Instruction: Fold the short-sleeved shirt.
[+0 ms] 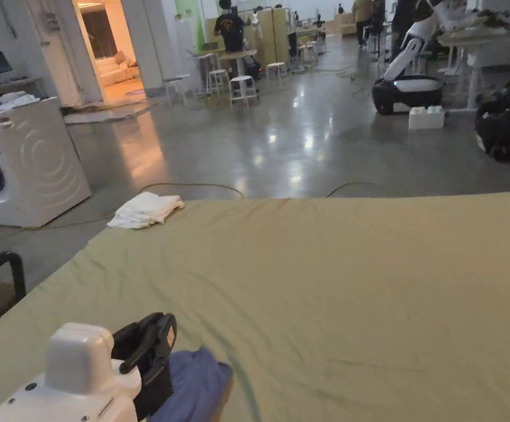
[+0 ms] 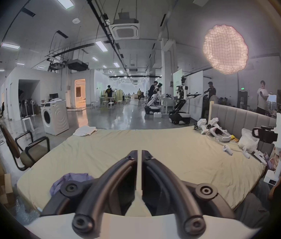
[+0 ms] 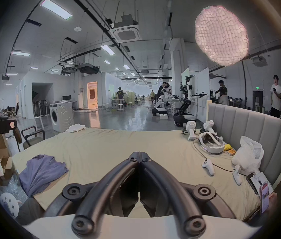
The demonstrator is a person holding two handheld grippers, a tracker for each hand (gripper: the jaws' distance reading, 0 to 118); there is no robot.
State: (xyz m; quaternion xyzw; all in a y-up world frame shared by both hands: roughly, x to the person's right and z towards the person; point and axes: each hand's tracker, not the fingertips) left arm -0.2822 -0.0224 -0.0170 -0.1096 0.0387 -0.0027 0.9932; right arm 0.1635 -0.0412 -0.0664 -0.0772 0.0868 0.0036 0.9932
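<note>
Currently your left gripper [image 2: 139,154] and right gripper [image 3: 139,156] hang with fingers pressed together, holding nothing. The shirt [image 3: 41,173] lies crumpled at eight o'clock on the bed [image 3: 119,144], near its edge; a careless drag risks tipping it over the side.

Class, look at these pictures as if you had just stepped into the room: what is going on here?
A person holds a two-jaw gripper in each hand over a bed covered with a green-beige sheet. A crumpled blue short-sleeved shirt lies at the near left corner, not yet folded. The left gripper and the right gripper both hang above the sheet with their jaws closed on nothing. A folded white cloth sits at the far left corner.
</note>
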